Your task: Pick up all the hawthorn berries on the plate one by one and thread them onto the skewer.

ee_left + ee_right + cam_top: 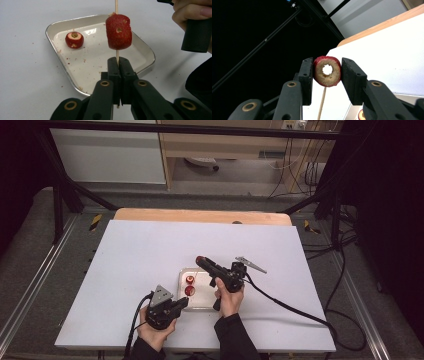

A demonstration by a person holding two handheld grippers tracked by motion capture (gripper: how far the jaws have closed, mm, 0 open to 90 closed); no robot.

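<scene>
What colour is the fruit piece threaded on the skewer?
Red, with pale pits; the fruit piece shows clearest in the left gripper view.

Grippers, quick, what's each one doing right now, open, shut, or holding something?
Left gripper: shut on the wooden skewer, which carries one red fruit piece.
Right gripper: shut on a cored red fruit ring.

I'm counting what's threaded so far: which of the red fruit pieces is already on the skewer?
The piece on the wooden skewer above the tray, skewer clamped in the left gripper. One lies loose in the tray; another sits between the right gripper jaws.
</scene>
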